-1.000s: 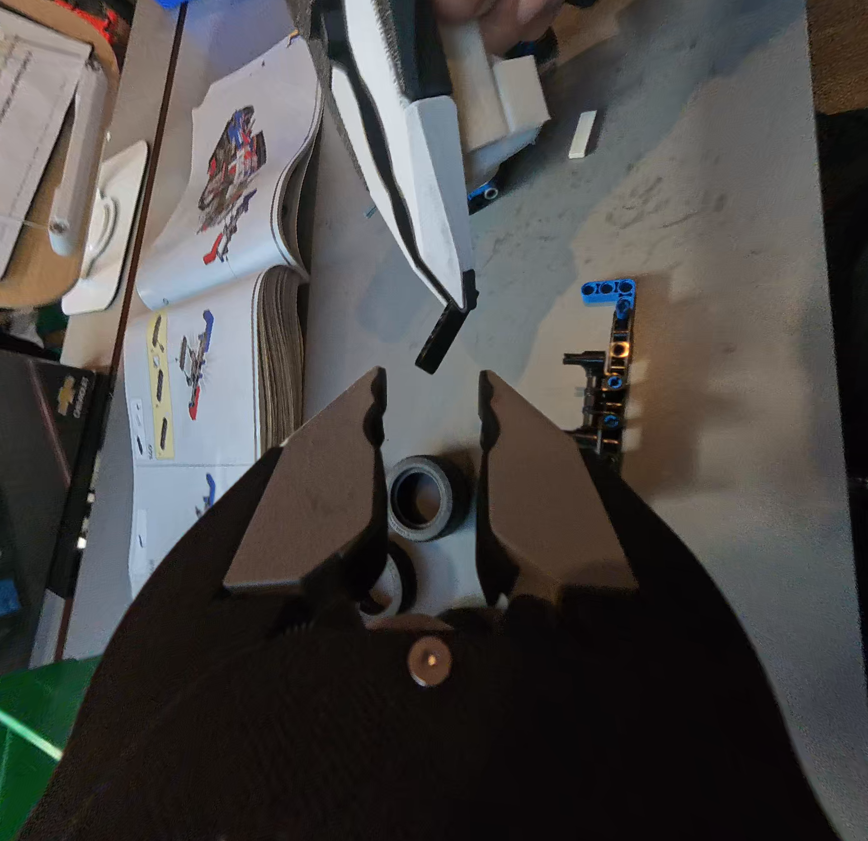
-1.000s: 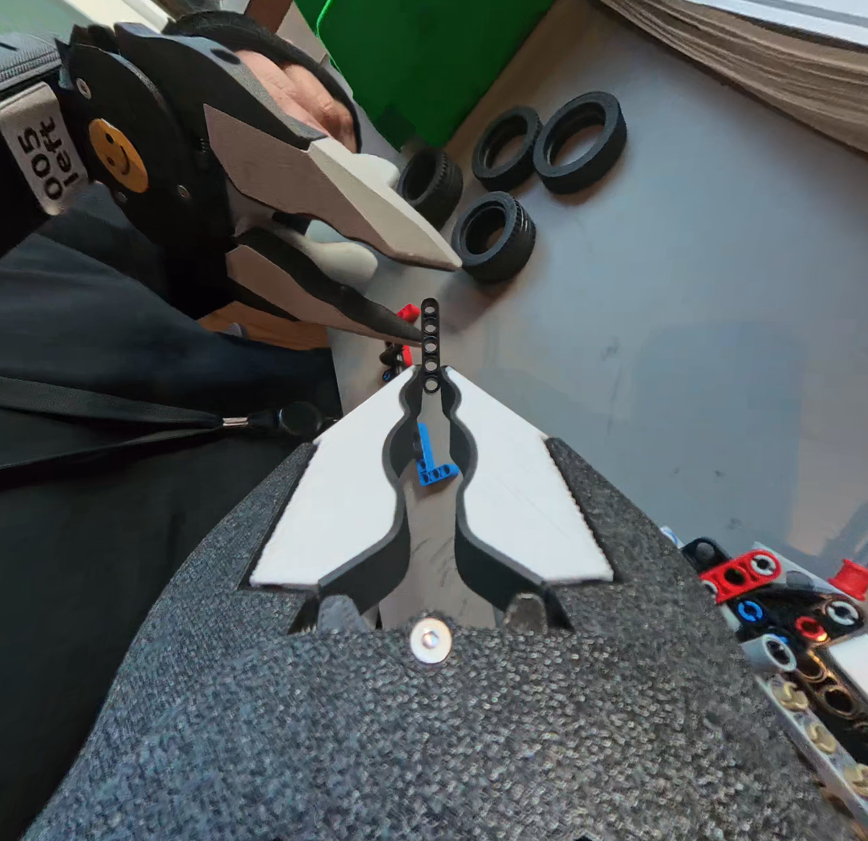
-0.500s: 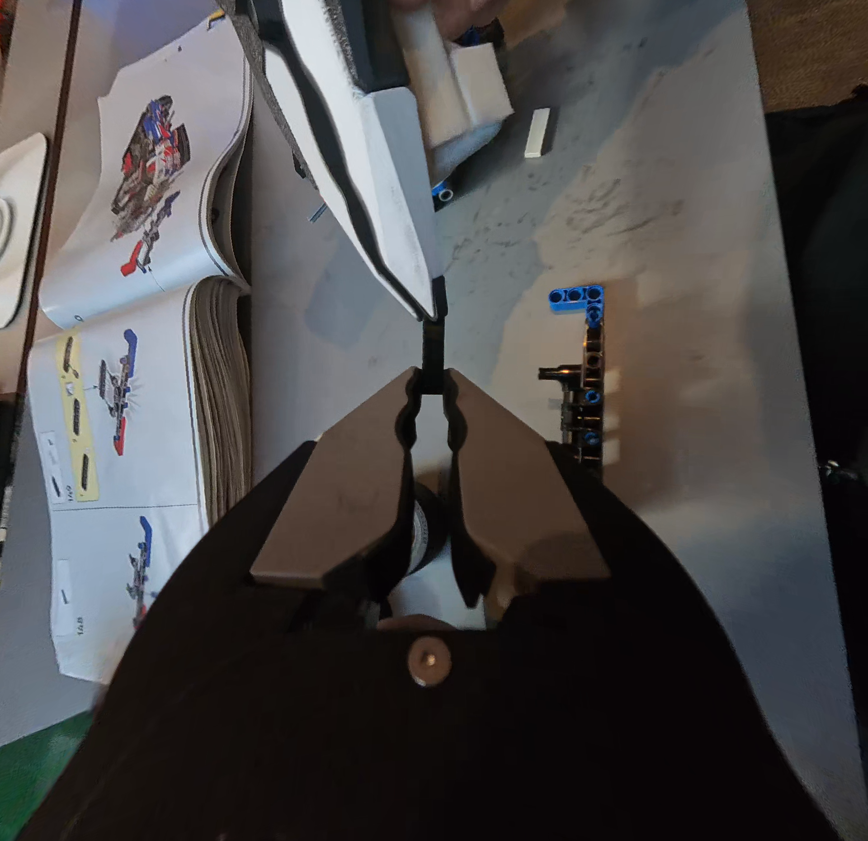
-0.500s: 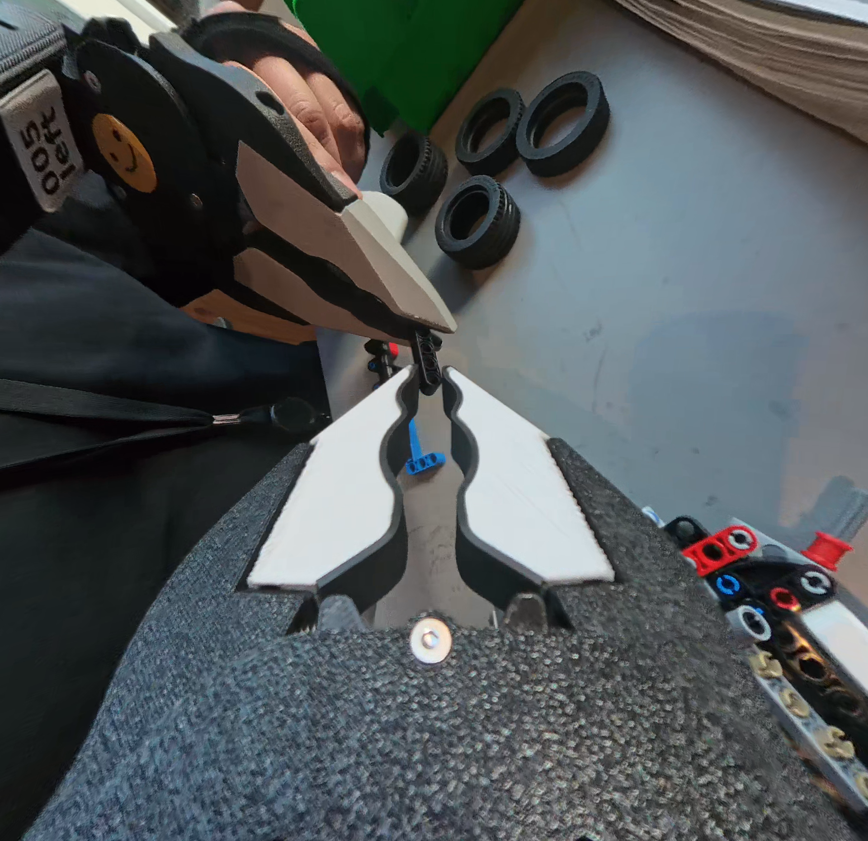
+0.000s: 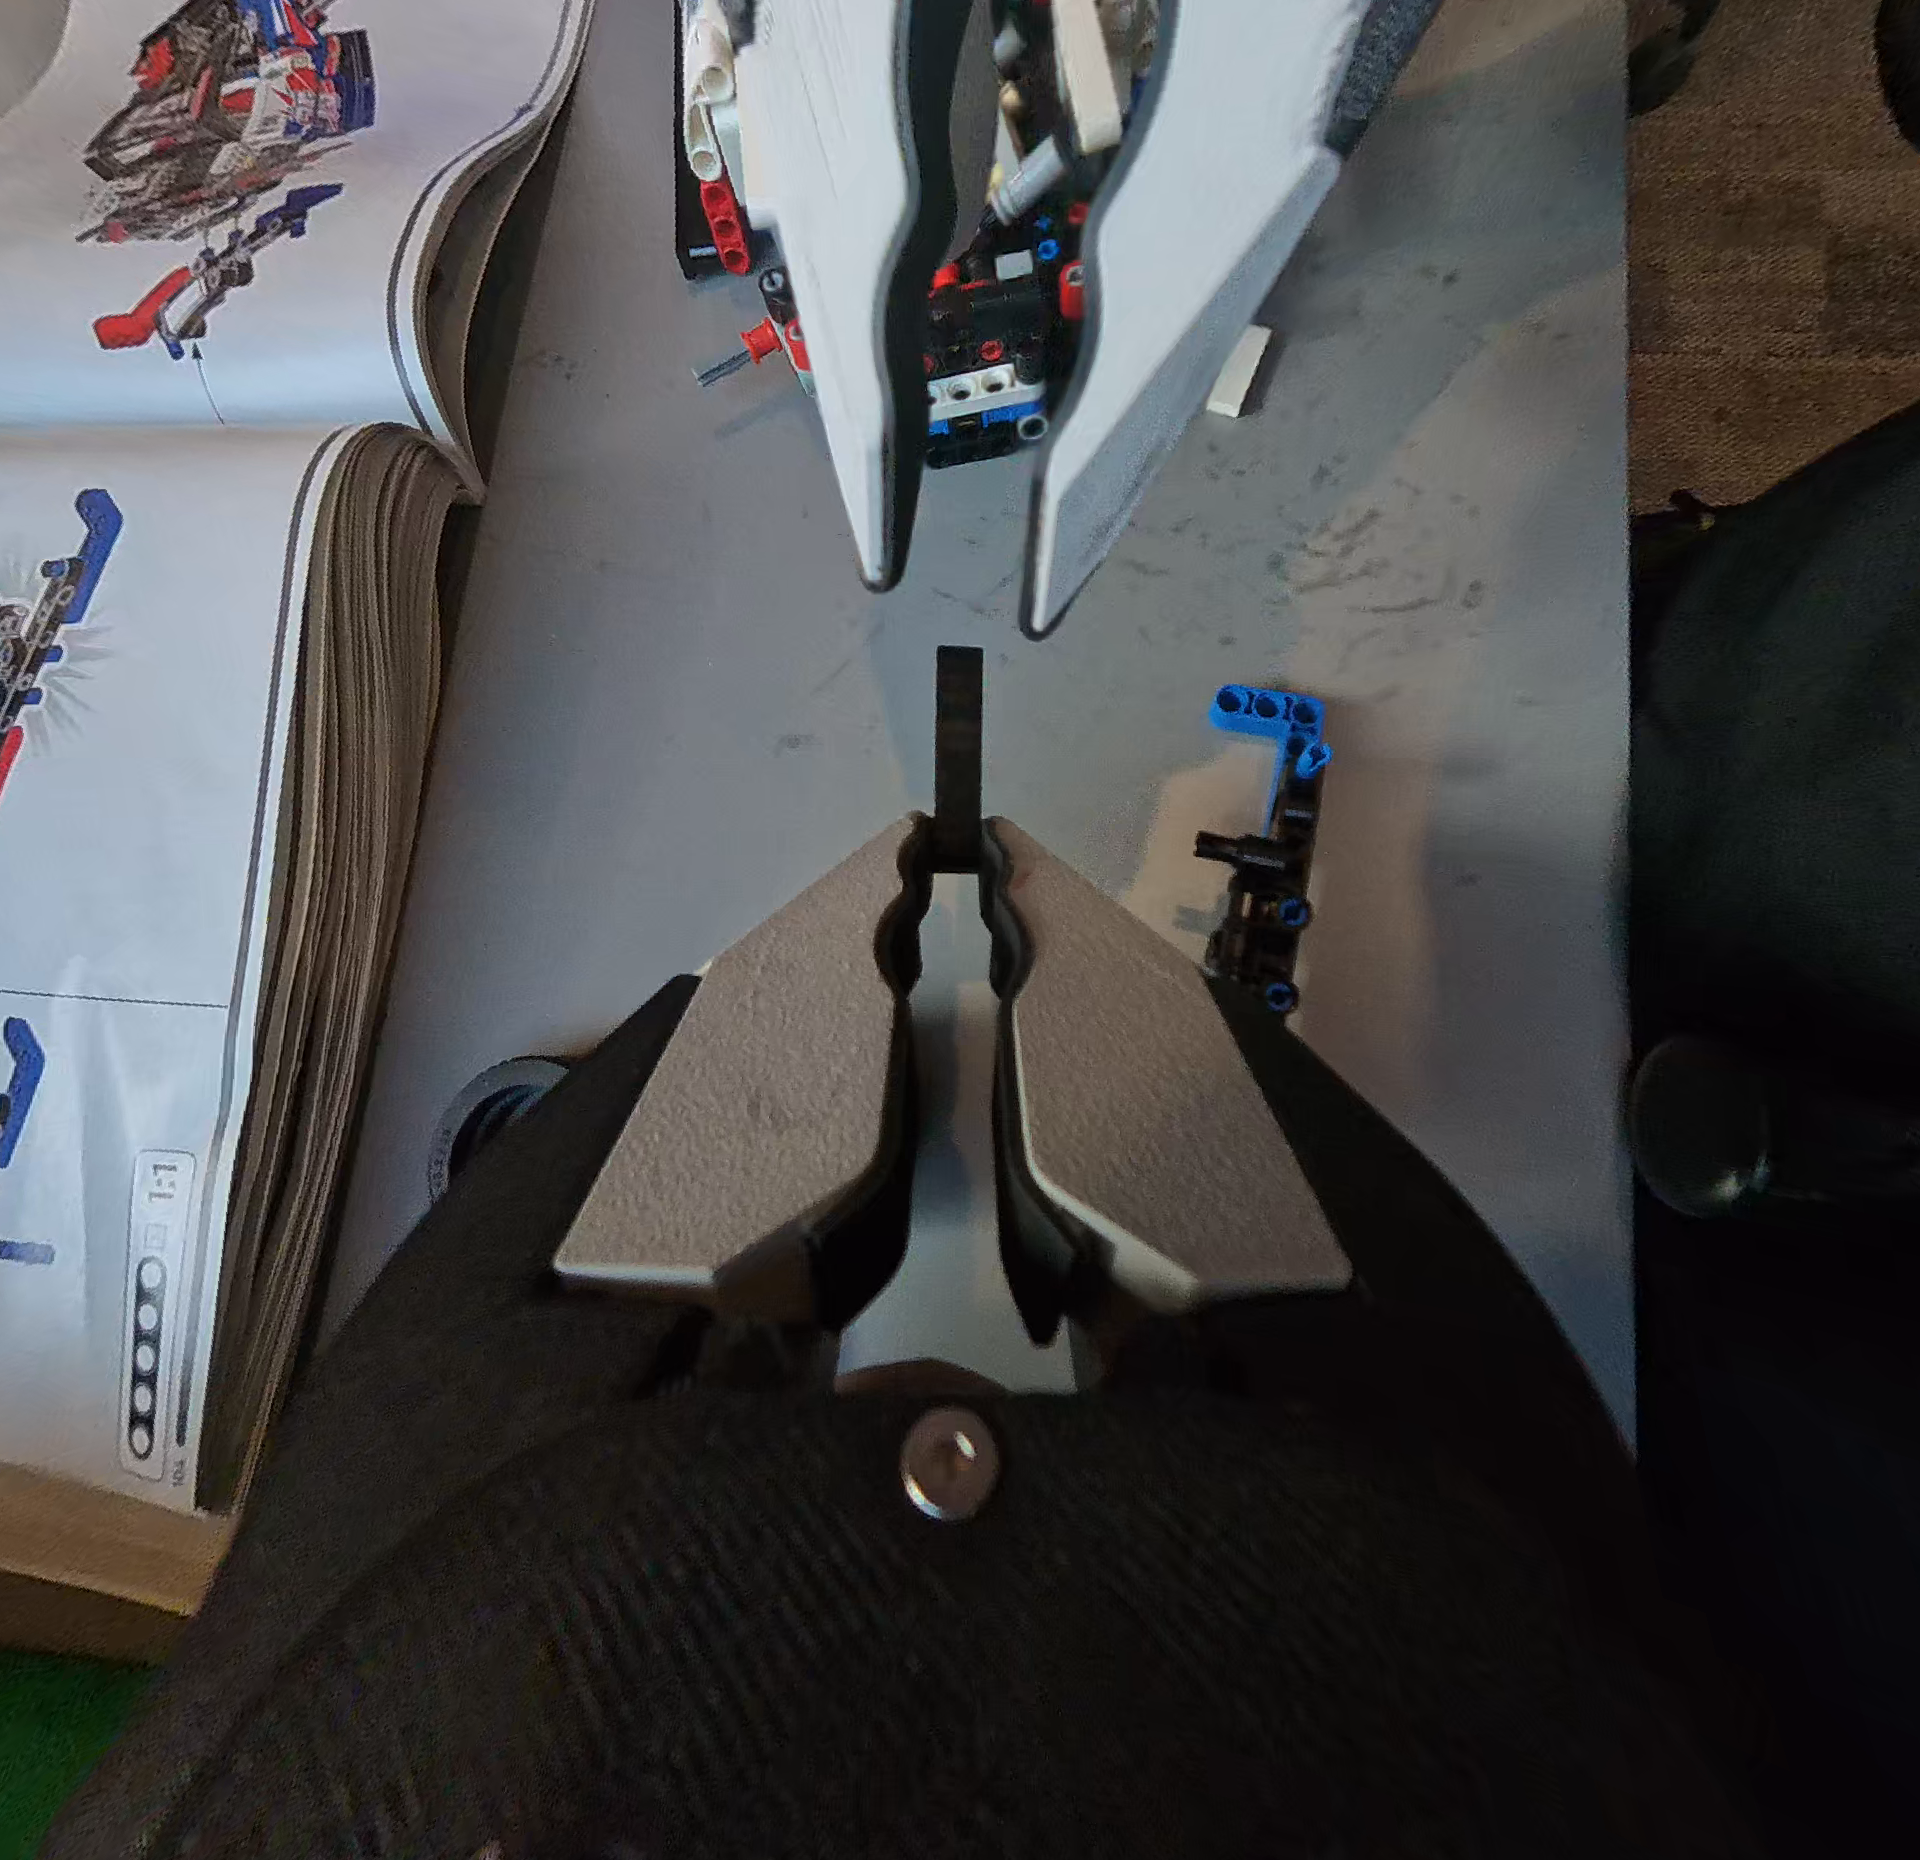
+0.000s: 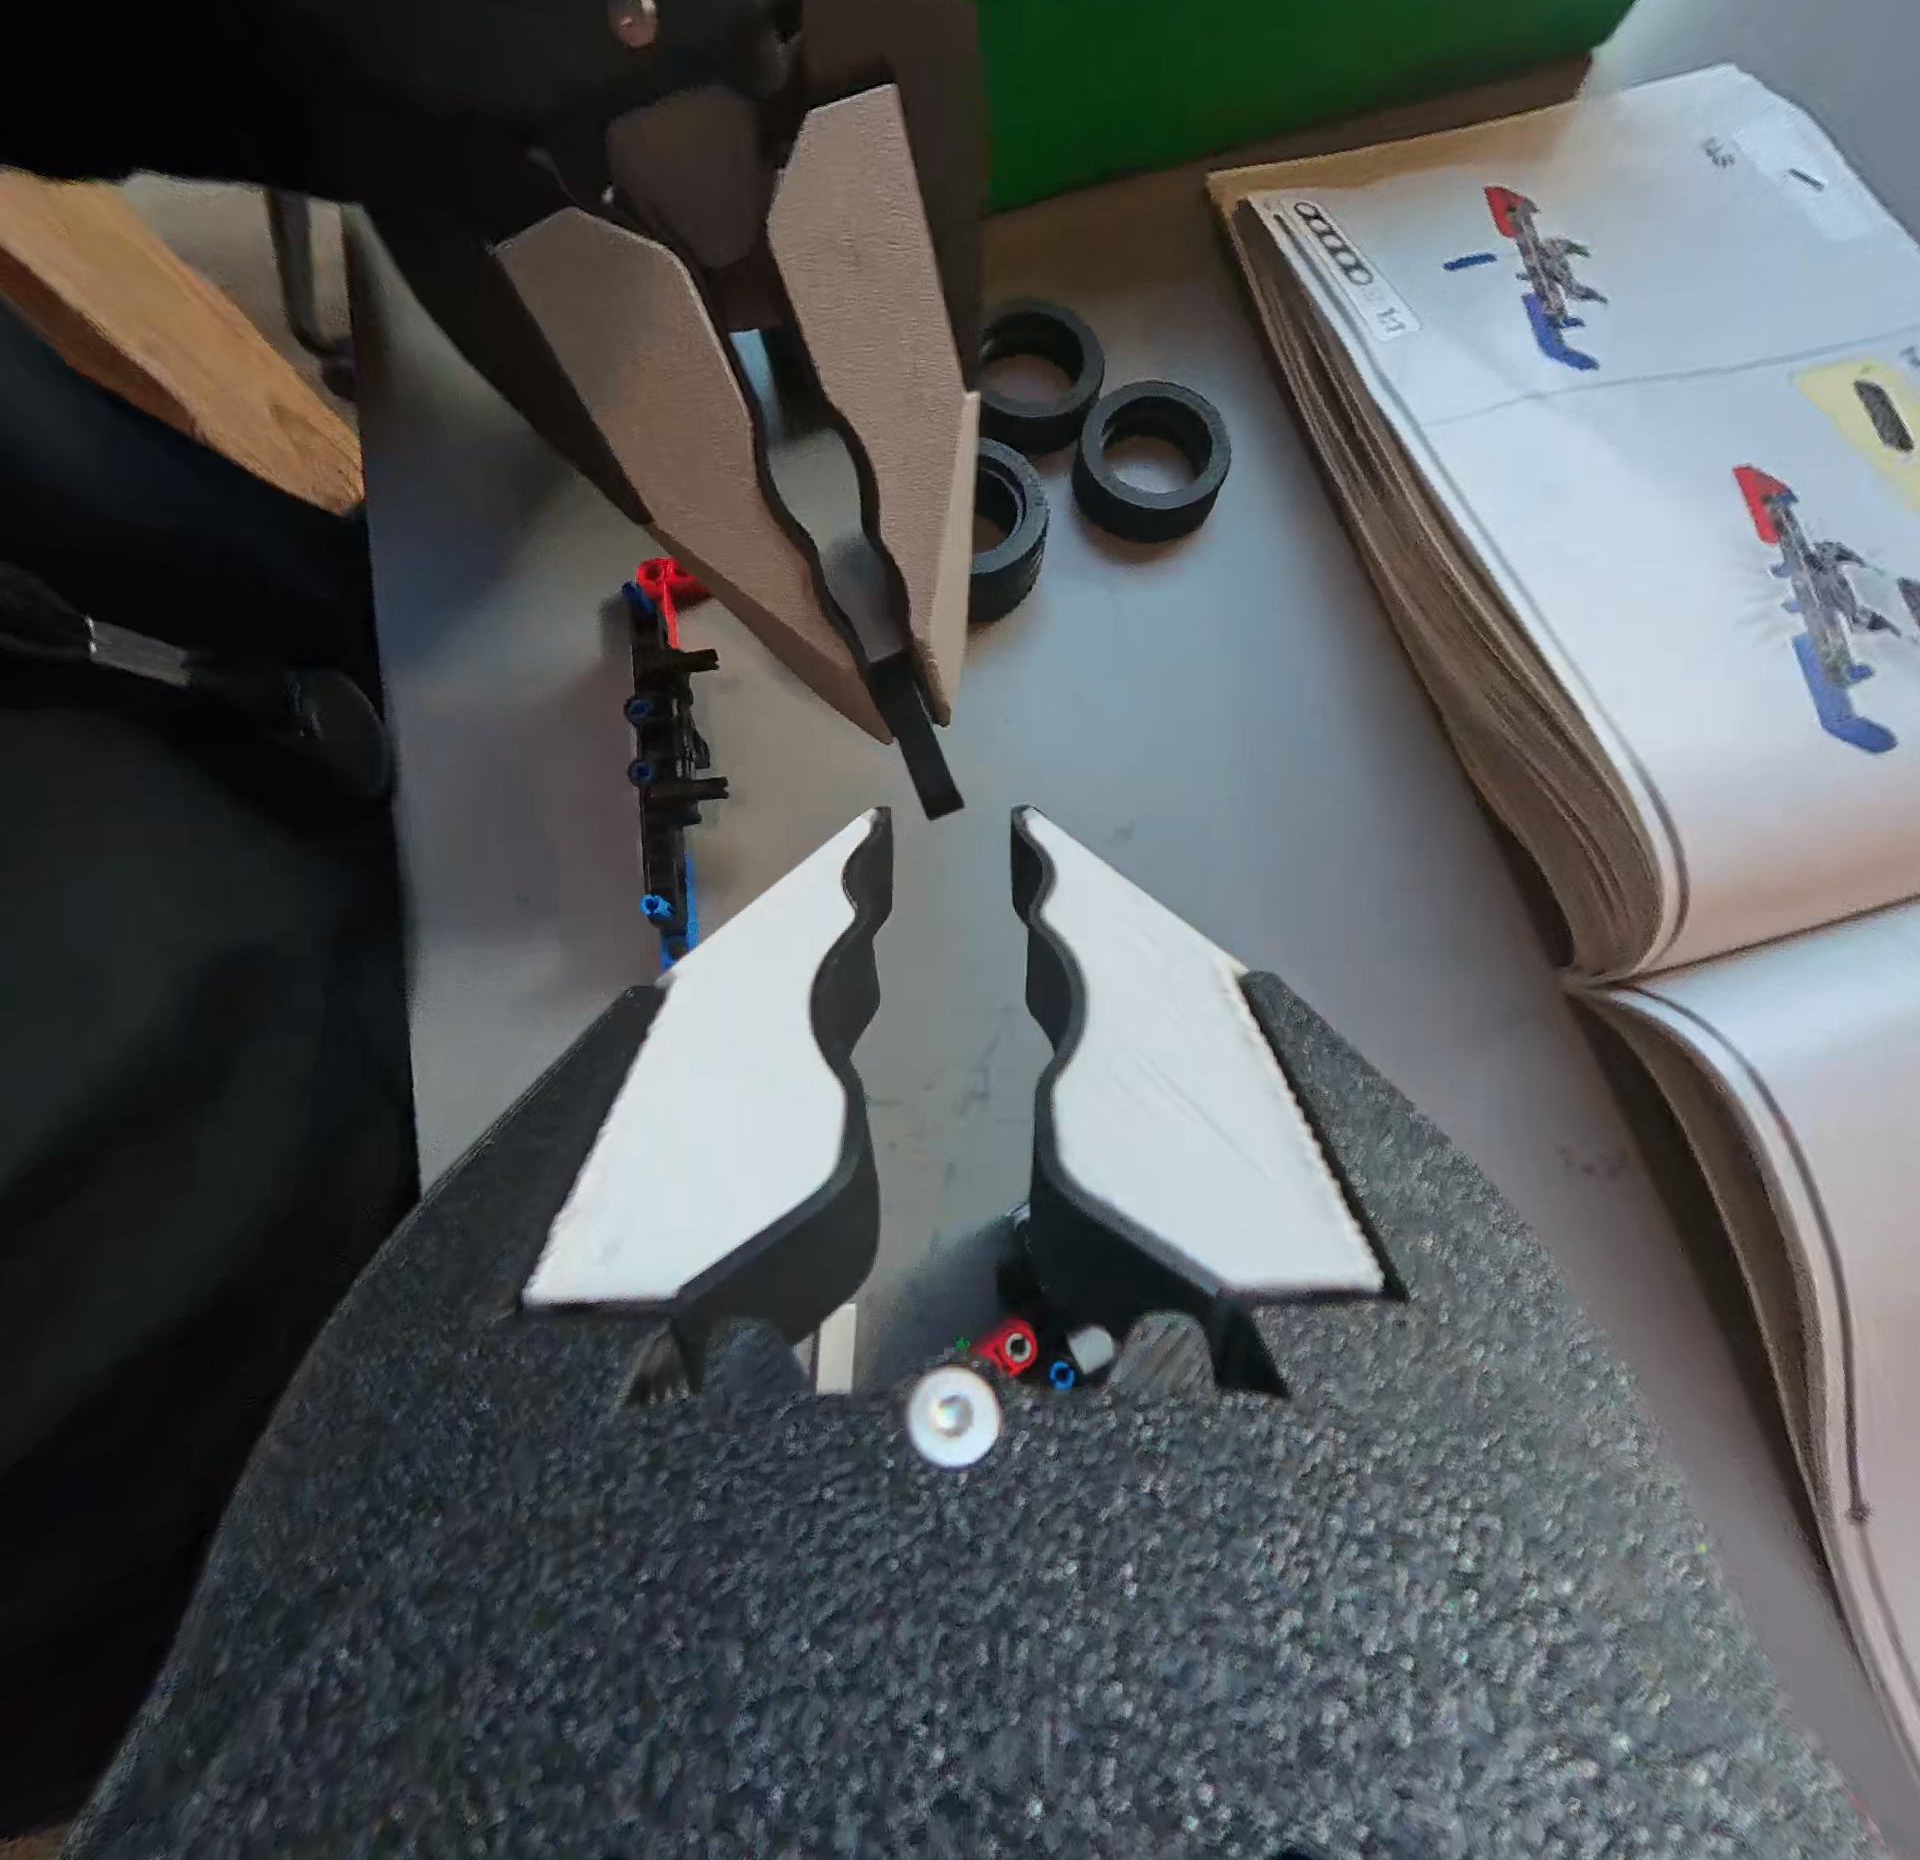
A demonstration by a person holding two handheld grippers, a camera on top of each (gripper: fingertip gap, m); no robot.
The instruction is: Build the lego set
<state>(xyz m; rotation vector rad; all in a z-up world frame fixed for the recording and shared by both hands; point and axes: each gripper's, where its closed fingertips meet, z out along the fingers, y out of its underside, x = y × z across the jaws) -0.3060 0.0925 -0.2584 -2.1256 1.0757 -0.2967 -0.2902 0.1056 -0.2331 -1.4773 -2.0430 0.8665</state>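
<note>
Surroundings: an open instruction booklet (image 5: pixel 208 667) lies at the left of the grey table (image 5: pixel 644 667); three black tyres (image 6: pixel 1151 460) sit beside it, one partly hidden behind the left gripper. A slim black-and-blue lego subassembly (image 5: pixel 1268 854) lies at the right, near the table edge. A larger partly built lego model (image 5: pixel 987 356) at the far side is masked by the right gripper's white fingers (image 5: pixel 831 252), with a small white piece (image 5: pixel 1242 387) just beside it. Left gripper (image 5: pixel 958 828): jaws closed on one end of a black lego beam (image 5: pixel 958 740), which projects above the table toward the opposing tips. Right gripper (image 6: pixel 951 818): jaws parted and empty, tips flanking the beam's free end without contact.
</note>
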